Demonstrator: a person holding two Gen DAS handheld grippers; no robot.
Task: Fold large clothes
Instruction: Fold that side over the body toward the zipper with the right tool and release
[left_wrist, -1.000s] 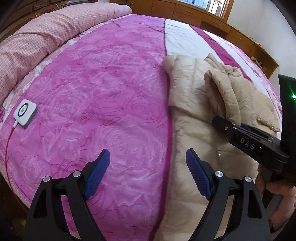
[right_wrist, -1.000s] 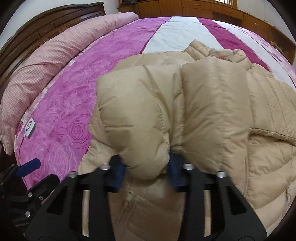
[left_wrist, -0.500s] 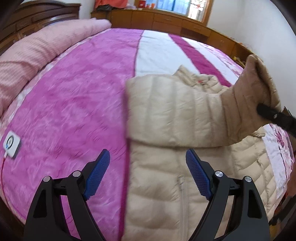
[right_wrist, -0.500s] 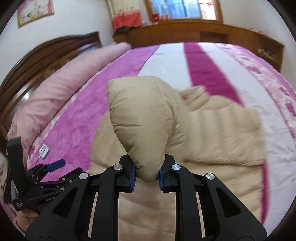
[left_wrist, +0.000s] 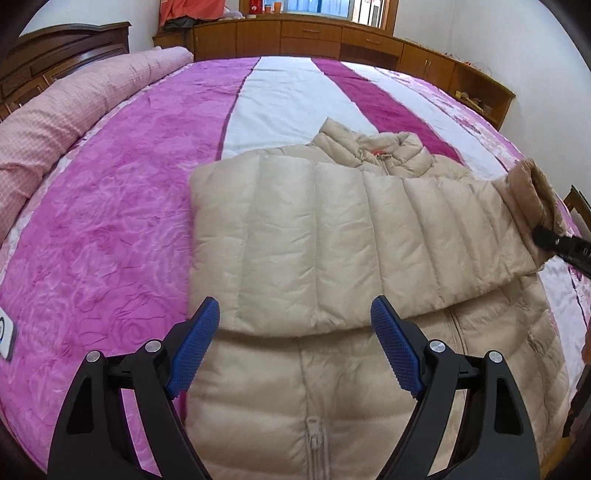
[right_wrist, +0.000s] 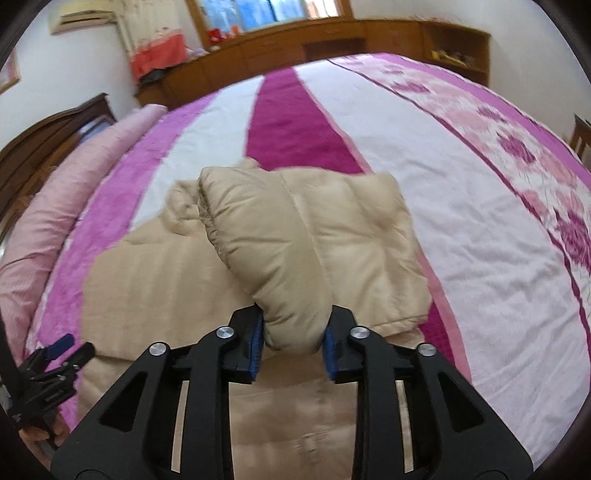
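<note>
The beige puffer jacket (left_wrist: 332, 258) lies front-up on the bed (left_wrist: 129, 221), zipper toward the camera, with one sleeve (left_wrist: 369, 236) drawn flat across the chest; the right gripper (right_wrist: 293, 345) has its jaws clenched on the sleeve's cuff (right_wrist: 280, 280), while the left gripper (left_wrist: 295, 354) hovers over the lower chest with its jaws spread wide and gripping nothing; the padded cuff is thick and slick-looking, so it may squeeze out of the jaws if the pull goes on, and since nothing pins the body, further tension could drag the whole jacket sideways or spring the sleeve back once let go; a release while the cuff is held above the bed would likely leave it curled rather than flat; compared with a second ago, the sleeve is no longer bunched near the collar but stretched across the front, the cuff has travelled to the far side, and the left gripper now looks squarely over the jacket instead of the pink bedspread.
</note>
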